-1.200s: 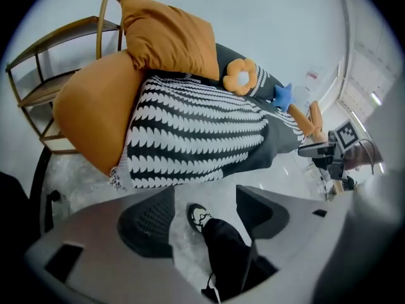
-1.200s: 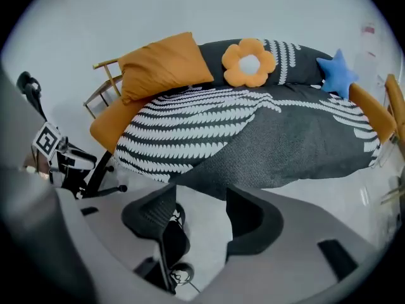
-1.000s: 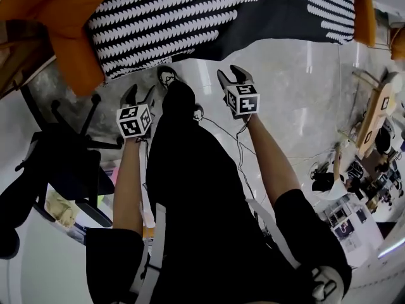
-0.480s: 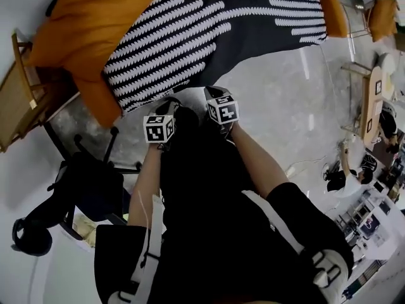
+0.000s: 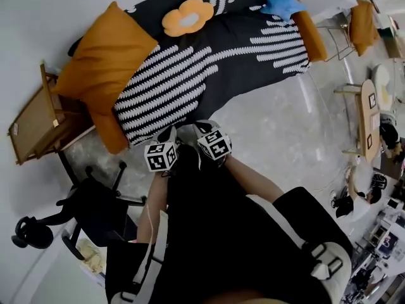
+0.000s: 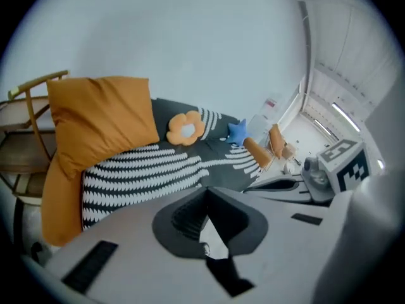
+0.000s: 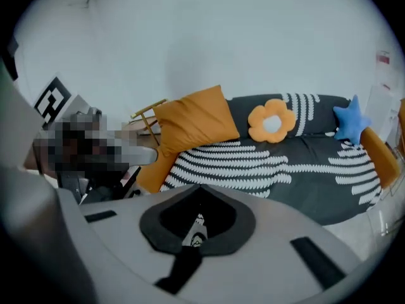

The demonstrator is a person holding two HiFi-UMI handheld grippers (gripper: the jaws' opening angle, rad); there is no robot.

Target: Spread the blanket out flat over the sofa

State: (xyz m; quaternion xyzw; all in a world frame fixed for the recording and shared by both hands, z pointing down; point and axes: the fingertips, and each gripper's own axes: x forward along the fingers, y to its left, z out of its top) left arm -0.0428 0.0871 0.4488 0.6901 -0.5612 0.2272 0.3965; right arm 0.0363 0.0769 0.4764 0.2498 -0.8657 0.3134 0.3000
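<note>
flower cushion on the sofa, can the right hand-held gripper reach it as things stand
Probably not without stepping closer: the right hand-held gripper hangs by the front edge of the sofa, the flower cushion lies at its back. Nothing blocks the way, but it is shut.

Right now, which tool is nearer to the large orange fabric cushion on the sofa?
Left. In the head view the left tool hangs below and right of the large orange fabric cushion; the right tool is beside it, farther right from the cushion.
</note>
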